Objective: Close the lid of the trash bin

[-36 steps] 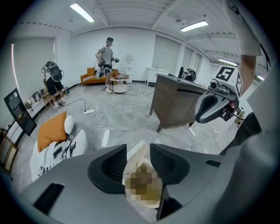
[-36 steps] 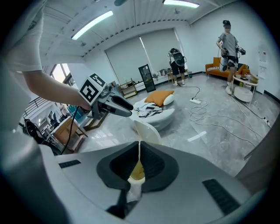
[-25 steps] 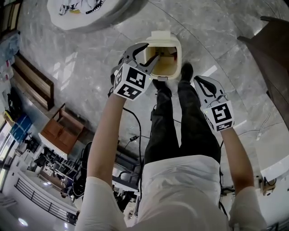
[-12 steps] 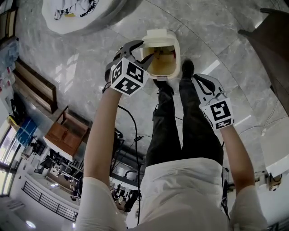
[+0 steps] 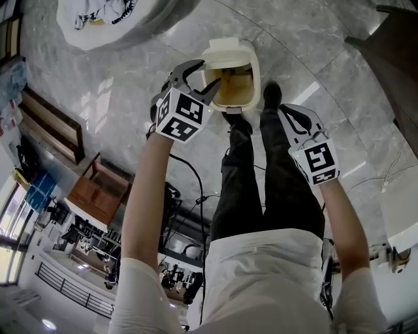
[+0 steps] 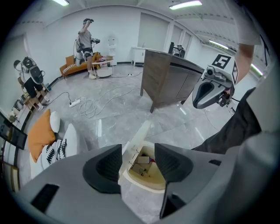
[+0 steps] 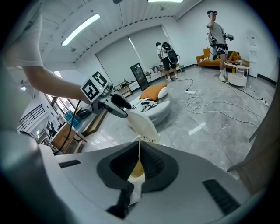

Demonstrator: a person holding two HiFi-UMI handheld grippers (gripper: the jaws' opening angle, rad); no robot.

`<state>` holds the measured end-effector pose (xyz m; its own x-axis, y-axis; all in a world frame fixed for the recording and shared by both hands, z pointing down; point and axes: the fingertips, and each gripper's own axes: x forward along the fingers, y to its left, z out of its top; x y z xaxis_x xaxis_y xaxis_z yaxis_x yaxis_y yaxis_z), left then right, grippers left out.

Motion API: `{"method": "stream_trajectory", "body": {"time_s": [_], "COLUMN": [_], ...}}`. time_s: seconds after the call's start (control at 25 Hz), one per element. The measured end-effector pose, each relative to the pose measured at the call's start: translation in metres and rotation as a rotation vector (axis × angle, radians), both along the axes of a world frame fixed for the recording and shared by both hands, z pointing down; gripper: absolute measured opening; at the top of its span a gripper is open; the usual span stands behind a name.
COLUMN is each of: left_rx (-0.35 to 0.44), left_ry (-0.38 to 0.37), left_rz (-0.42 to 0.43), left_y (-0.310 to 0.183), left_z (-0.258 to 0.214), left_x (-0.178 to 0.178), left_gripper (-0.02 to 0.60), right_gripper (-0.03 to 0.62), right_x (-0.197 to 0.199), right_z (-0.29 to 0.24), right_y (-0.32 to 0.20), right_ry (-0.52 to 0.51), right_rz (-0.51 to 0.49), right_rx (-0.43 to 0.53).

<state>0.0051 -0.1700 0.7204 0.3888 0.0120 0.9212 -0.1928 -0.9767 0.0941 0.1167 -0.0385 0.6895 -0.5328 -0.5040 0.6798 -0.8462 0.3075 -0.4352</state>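
Showed a bright, evenly lit room, with white light falling from long ceiling strips (image 6: 186,5) and bouncing off the polished grey floor (image 5: 307,49) as pale streaks and window-shaped glare patches (image 5: 91,104). Cast only soft, faint shadows across that floor, and rendered the distant room sharp in both gripper views while leaving the near left tongs (image 6: 138,153) and right tongs (image 7: 139,164) slightly soft. Bent straight lines hard toward the rims in fisheye fashion, darkened the corners of both gripper views to black, and rendered the head view crisp throughout.
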Motion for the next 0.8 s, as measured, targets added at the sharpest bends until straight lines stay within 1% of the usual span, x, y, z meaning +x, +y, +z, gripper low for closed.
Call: {"method": "stream_trajectory", "body": {"time_s": [0.28,0.48,0.8], "left_rx": [-0.029,-0.058,-0.07], "left_ry": [-0.001,-0.003,0.01], "left_rz": [0.003,0.025,0.021], "left_y": [0.023,0.047,0.066], "left_z": [-0.002,-0.001,0.002], "left_x": [-0.008,-0.018,-0.019], "left_gripper": [0.247,0.249,0.248], "right_gripper": [0.032,0.032,0.032], "right_x": [0.0,0.001,-0.004], "right_z": [0.008,0.009,0.014], "right_y": [0.005,0.006,0.012], "right_ry": [0.013,0.018,0.019], "right_rz": [0.014,0.02,-0.001], "right_rx": [-0.002,-0.002,-0.01]}}
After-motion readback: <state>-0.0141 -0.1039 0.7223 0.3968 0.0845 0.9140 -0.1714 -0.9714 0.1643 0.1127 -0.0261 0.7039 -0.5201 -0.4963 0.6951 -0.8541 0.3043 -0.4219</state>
